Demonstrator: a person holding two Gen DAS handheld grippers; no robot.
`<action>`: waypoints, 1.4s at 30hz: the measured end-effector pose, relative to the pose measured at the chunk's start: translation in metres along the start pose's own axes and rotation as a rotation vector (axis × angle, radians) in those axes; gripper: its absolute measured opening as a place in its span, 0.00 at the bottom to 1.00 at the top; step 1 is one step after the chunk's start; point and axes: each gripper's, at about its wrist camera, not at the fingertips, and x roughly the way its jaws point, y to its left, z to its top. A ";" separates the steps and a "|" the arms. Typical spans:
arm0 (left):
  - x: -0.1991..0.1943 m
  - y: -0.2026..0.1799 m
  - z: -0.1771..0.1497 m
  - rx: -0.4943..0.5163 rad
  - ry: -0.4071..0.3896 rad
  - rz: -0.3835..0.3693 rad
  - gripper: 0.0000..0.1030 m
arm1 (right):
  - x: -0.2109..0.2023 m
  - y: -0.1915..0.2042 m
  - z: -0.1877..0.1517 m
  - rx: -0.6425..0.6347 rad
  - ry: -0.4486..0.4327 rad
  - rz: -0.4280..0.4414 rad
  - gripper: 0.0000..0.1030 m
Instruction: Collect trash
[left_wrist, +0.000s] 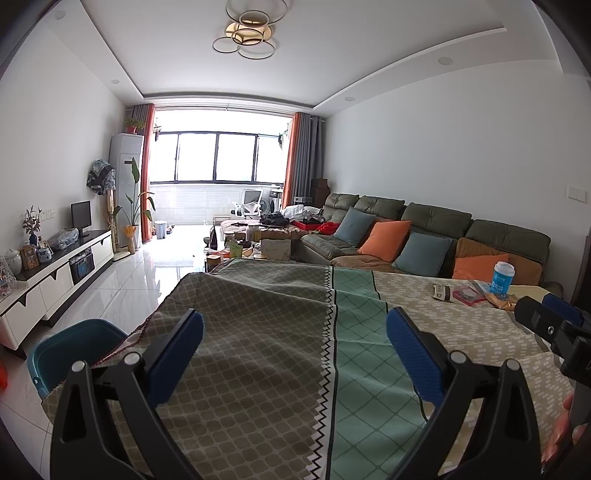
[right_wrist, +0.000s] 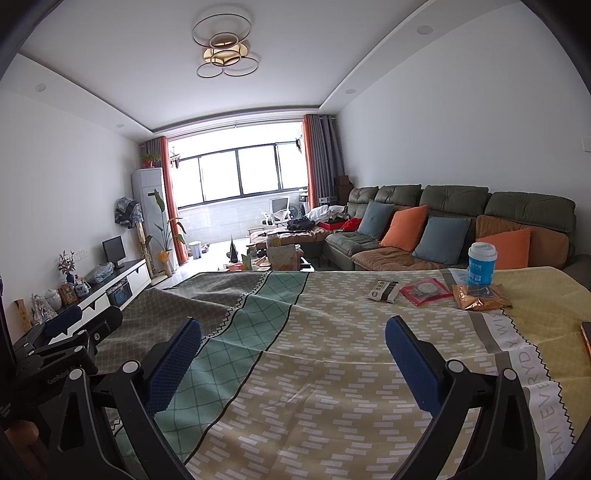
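Both claws wide open, empty — trash cluster (cup (right_wrist: 482, 264), orange wrapper (right_wrist: 480, 297), red packet (right_wrist: 424, 291), small packet (right_wrist: 384, 290)) lies ahead-right of right claw (right_wrist: 293, 363) on bench (right_wrist: 332, 369); left claw (left_wrist: 295, 360) farther — right should reach.

A living room in a home

A long green sofa (right_wrist: 458, 206) with cushions (right_wrist: 404, 228), a TV stand (left_wrist: 55, 273), curtains (left_wrist: 147, 166) and a big window (left_wrist: 216, 157) show it.

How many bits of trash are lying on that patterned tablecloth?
4, clustered at the far right: a white-and-black wrapper leftmost, a red packet beside it, an orange foil wrapper next, and a blue-and-white cup standing behind. More could lie outside the views.
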 end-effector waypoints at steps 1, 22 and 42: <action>0.000 0.000 0.000 0.001 -0.001 0.001 0.96 | 0.000 0.000 0.000 0.000 -0.001 0.000 0.96; 0.003 0.000 0.002 -0.003 -0.002 0.005 0.96 | -0.002 -0.001 0.001 0.003 -0.004 -0.002 0.96; 0.004 -0.001 0.003 0.002 -0.004 0.010 0.96 | -0.002 -0.001 0.001 0.004 -0.005 -0.003 0.96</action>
